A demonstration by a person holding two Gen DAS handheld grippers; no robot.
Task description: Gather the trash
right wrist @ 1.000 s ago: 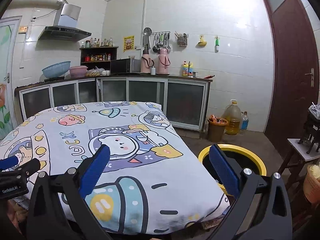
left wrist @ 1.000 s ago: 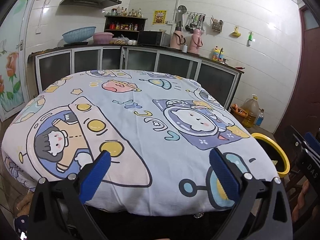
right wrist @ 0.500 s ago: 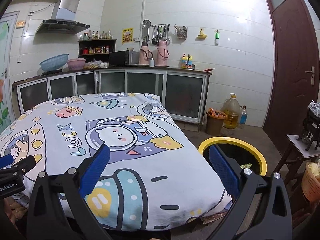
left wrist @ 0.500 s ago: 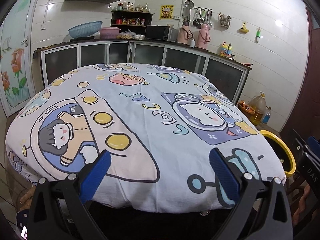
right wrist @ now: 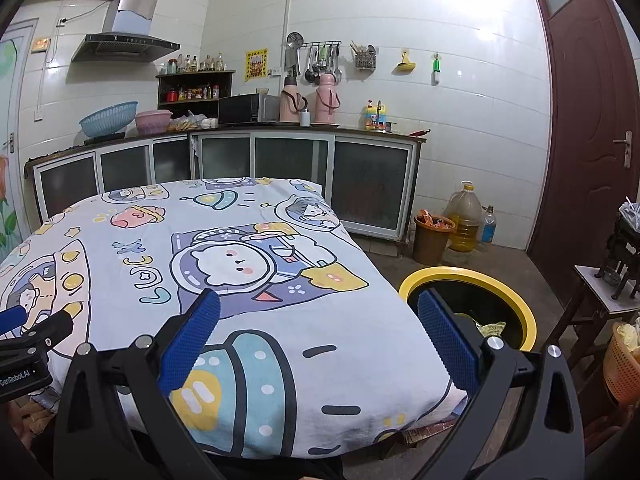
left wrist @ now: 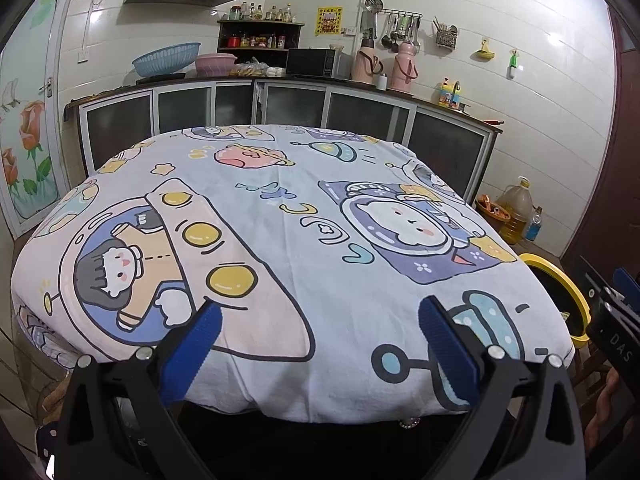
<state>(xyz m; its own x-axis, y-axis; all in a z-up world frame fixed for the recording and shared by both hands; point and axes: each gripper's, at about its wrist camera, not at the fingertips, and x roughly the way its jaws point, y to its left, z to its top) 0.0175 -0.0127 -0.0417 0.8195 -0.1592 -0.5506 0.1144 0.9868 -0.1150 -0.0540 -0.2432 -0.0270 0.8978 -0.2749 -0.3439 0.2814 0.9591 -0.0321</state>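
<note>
I hold two tools over the near edge of one table (left wrist: 280, 208) covered by a cartoon-print cloth (left wrist: 304, 280); my left tool (left wrist: 320, 320) hangs with its two blue pads (left wrist: 192, 350) spread wide and nothing between them; my right tool (right wrist: 319, 316) is likewise wide apart and empty, its two blue pads (right wrist: 448, 332) clear of the cloth. In the right wrist view the left tool shows at the lower left edge; in the left wrist view the right tool shows at the far right edge.

No loose trash lies on the cloth that I can see; the trash is in one black bin with a yellow rim (right wrist: 468, 276), standing on the floor just beside the table's right corner; a few crumpled pieces (right wrist: 486, 326) show inside it, partly hidden behind my right pad. In the left wrist view the same bin (left wrist: 560, 280) peeks out past the cloth's right edge.

Further back by the cabinets stand one small brown bin (right wrist: 432, 236) full of wrappers, one large oil jug (right wrist: 464, 216) and one small blue-labelled bottle (right wrist: 487, 224); on the kitchen counter (right wrist: 304, 128) I count two pink thermos flasks (right wrist: 326, 100), one microwave (right wrist: 248, 108), one blue basket (right wrist: 108, 118) and one pink basin (right wrist: 152, 120). One orange basket (right wrist: 622, 364) sits at the right edge beside a small stool (right wrist: 608, 292).
</note>
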